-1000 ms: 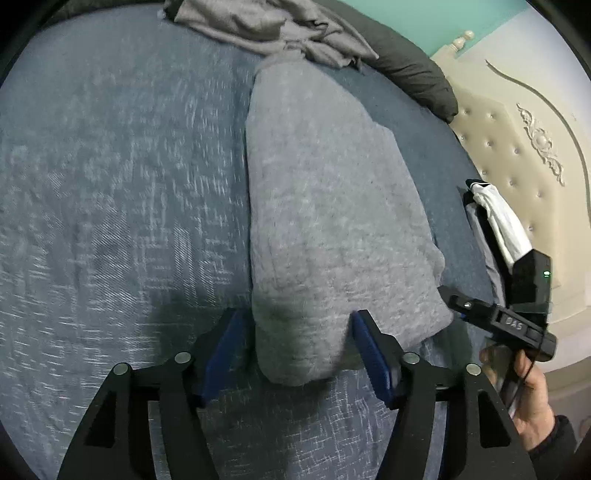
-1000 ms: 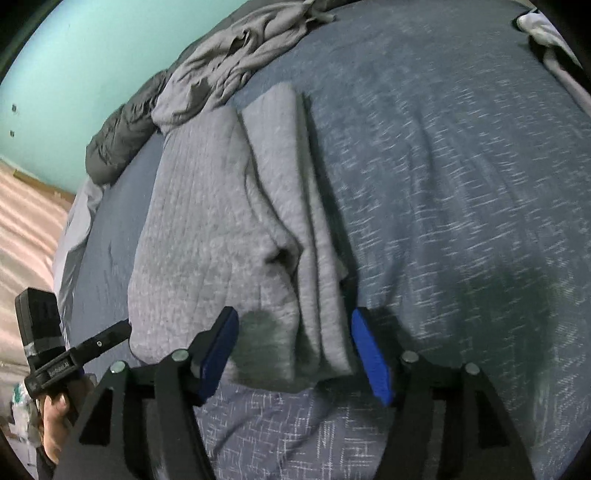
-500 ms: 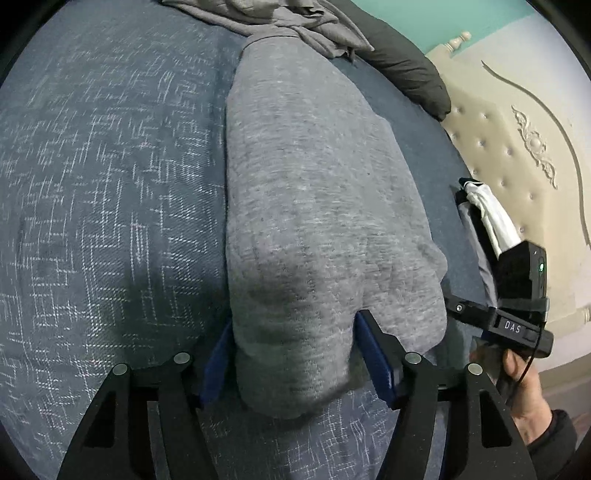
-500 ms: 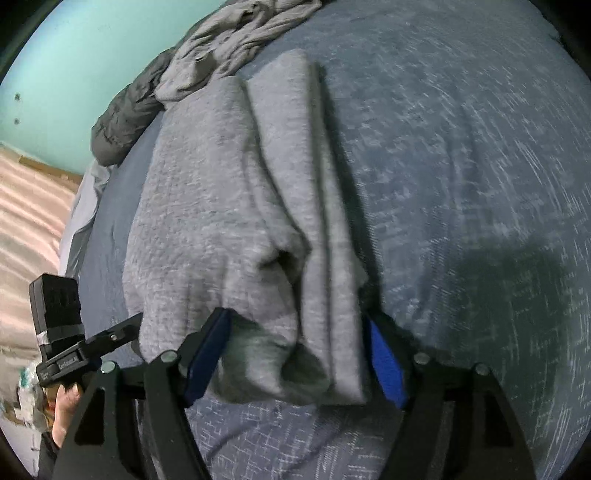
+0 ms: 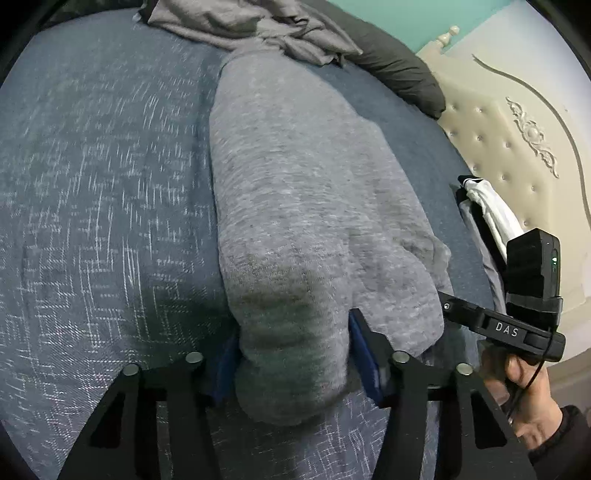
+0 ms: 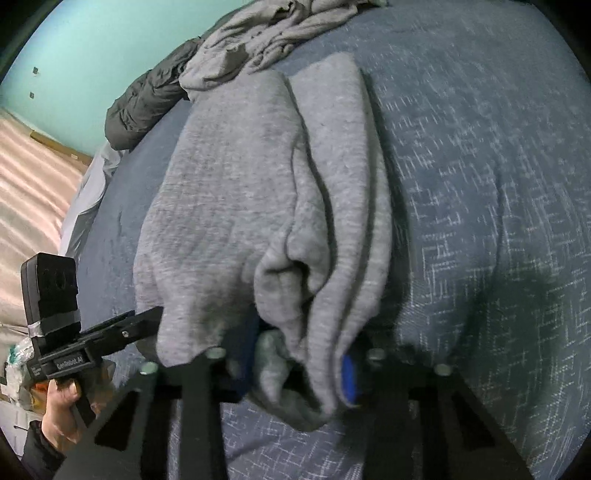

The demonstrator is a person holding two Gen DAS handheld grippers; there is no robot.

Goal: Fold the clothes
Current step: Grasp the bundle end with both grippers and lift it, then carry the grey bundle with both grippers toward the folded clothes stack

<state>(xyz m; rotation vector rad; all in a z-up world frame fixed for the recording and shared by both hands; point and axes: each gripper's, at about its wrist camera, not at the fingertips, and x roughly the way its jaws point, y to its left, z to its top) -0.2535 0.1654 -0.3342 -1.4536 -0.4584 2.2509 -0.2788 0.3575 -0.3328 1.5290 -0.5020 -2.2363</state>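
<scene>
**Both grippers closed on the near end of the grey garment**

You hold a gripper in each hand, both angled steeply down toward the bed (image 5: 92, 221), which is covered in a blue-grey patterned bedspread.

In your left wrist view, the left gripper (image 5: 293, 363) sits at 6 o'clock. Its jaws have just been closing, and the blue pads now press on either side of a thick fold of the grey garment (image 5: 295, 192). The garment lies folded into a long strip that runs from the jaws up toward 12 o'clock. At 4 o'clock, your right hand (image 5: 528, 402) grips the black handle of the other gripper, with a dark sleeve at the wrist.

In your right wrist view, the right gripper (image 6: 299, 363) is also at 6 o'clock. Its jaws have just been closing too, and they pinch several bunched layers at the garment's near edge. At 8 o'clock, your left hand (image 6: 62, 406) is wrapped around its handle.

Beyond the garment's far end, at 12 o'clock, lies a crumpled grey cloth (image 5: 251, 26) next to a dark jacket (image 5: 399, 70). A cream padded headboard (image 5: 517, 147) stands at 2 o'clock in the left view.
</scene>
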